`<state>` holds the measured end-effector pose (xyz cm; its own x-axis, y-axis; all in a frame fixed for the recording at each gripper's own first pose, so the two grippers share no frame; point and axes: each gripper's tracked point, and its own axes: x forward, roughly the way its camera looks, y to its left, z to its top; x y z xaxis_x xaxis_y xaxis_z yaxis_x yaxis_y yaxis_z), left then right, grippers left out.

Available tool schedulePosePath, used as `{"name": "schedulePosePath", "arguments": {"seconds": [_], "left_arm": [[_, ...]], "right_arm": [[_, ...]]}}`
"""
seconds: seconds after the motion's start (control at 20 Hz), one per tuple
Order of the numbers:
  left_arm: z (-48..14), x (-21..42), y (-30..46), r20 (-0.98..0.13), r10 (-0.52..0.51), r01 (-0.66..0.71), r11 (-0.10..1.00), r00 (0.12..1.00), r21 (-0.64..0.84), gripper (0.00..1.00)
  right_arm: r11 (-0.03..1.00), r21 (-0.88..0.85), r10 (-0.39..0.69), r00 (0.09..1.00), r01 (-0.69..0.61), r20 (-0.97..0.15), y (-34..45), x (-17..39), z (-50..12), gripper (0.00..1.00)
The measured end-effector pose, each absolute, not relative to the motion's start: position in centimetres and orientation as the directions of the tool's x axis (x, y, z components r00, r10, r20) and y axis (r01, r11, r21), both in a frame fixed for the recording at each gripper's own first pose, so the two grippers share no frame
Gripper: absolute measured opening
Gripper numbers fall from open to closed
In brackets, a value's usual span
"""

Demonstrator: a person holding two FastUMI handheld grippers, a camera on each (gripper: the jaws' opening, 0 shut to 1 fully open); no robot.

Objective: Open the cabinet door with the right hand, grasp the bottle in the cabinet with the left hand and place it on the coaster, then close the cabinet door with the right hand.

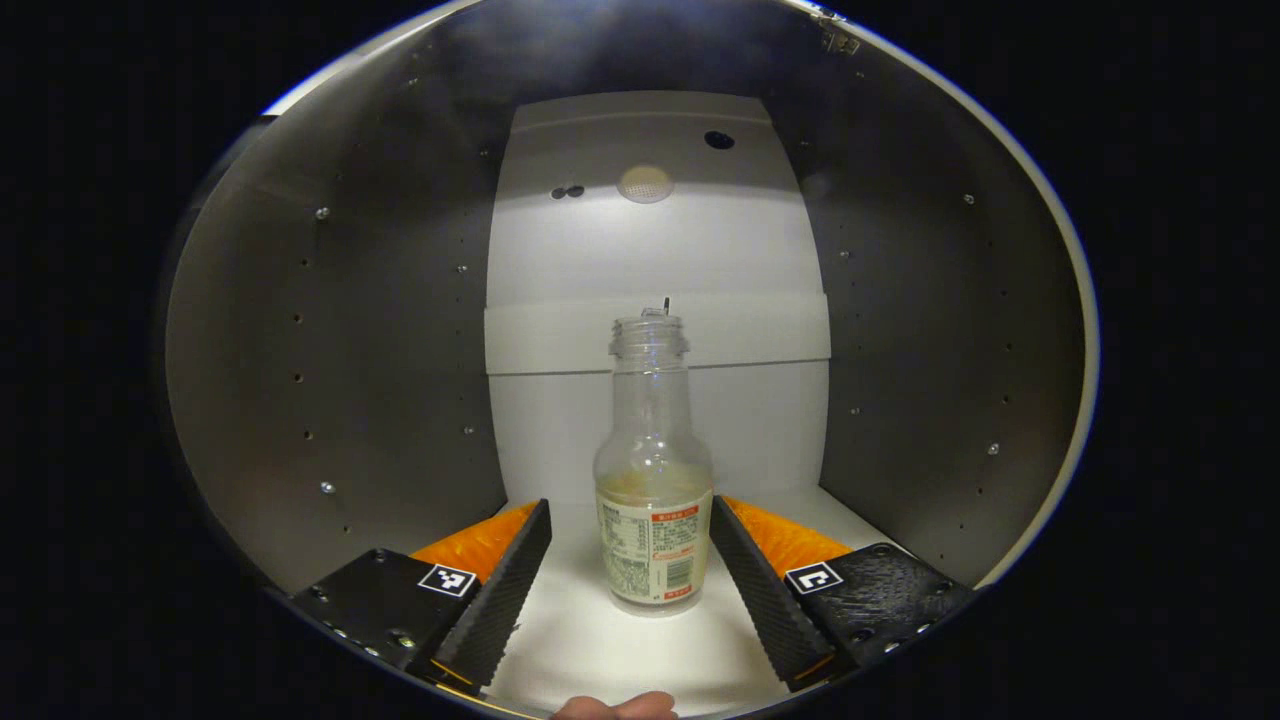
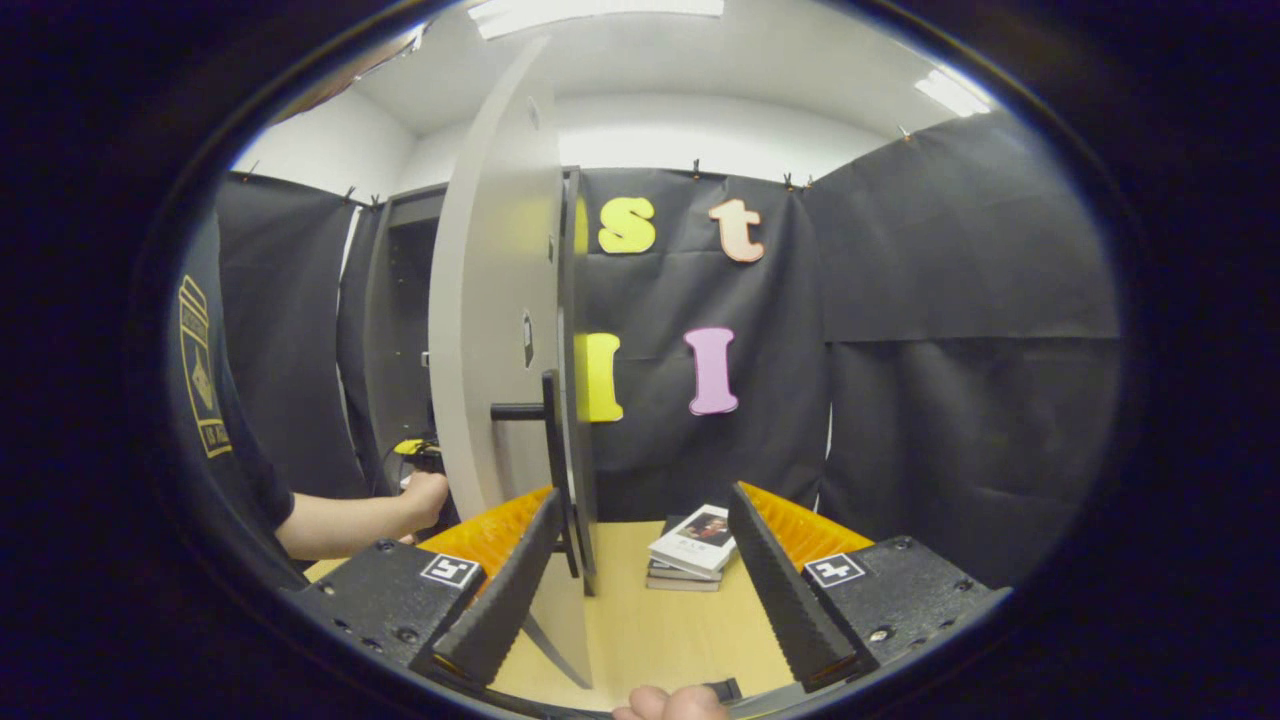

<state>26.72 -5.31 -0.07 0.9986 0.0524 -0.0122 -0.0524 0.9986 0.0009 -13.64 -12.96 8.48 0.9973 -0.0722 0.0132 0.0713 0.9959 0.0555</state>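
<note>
- Left gripper view, bottom centre: a fingertip of the person's hand (image 1: 615, 707) shows at the lower edge of the frame.
- Left gripper (image 1: 630, 570): its fingers are spread wide, one at lower left and one at lower right. The glass bottle (image 1: 654, 470) stands between them. A gap shows on the left side; on the right the finger lies very near the label, and contact cannot be confirmed.
- Glass bottle: upright, uncapped, at lower centre of the frame, resting on the white cabinet floor (image 1: 590, 650). A printed label wraps its lower body, and a thin pale residue sits just above the label.
- Cabinet interior: grey side walls (image 1: 380, 380) with rows of small holes fill the left and right of the frame. A white back panel (image 1: 650, 250) with a raised band occupies the upper centre behind the bottle.
- Right gripper view, bottom centre: a part of the person's hand (image 2: 670, 703) shows at the lower edge.
- Right gripper (image 2: 640, 570): fingers spread apart and holding nothing. The lower edge of the open cabinet door (image 2: 490, 330) stands between them, nearer the left finger.
- Cabinet door: swung open, seen almost edge-on at centre left, with a dark bar handle (image 2: 535, 412) on it.
- Wooden table (image 2: 670, 640): a small stack of books (image 2: 692, 552) lies beyond the fingers at lower centre.
- Left of the door: a bare forearm (image 2: 350, 522) reaches toward the cabinet opening (image 2: 400, 330), with a dark sleeve (image 2: 215, 400) at far left.
</note>
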Motion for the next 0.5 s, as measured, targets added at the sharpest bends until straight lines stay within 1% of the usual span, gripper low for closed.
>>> {"name": "schedulePosePath", "arguments": {"seconds": [0.05,0.1,0.2,0.25,0.3,0.5], "left_arm": [[0.0,27.2,-5.3,-0.007,0.054,-0.054,0.999,0.999,0.002,0.96],[-0.2,27.8,-5.5,-0.022,0.052,-0.052,0.999,0.998,0.001,0.96],[-1.6,28.5,-6.8,-0.088,0.019,-0.021,0.999,0.996,-0.025,0.96],[-2.1,28.7,-7.1,-0.113,0.019,-0.022,1.000,0.993,-0.019,0.96],[-2.1,28.3,-6.7,-0.126,0.029,-0.030,0.999,0.992,-0.012,0.97],[-2.1,28.3,-6.7,-0.143,0.027,-0.028,1.000,0.989,-0.002,0.96]], "right_arm": [[0.995,0.049,-0.085,0.996,0.084,0.017,-13.1,-13.7,8.6,1.00],[0.994,0.054,-0.091,0.996,0.090,0.015,-13.0,-13.6,8.6,0.98],[0.994,0.066,-0.087,0.996,0.085,0.019,-12.6,-13.6,8.5,0.98],[0.993,0.073,-0.092,0.996,0.090,0.022,-12.7,-13.6,8.5,1.00],[0.992,0.077,-0.099,0.995,0.097,0.022,-13.0,-13.6,8.4,0.98],[0.992,0.079,-0.101,0.995,0.098,0.028,-12.8,-13.6,8.4,0.98]]}}
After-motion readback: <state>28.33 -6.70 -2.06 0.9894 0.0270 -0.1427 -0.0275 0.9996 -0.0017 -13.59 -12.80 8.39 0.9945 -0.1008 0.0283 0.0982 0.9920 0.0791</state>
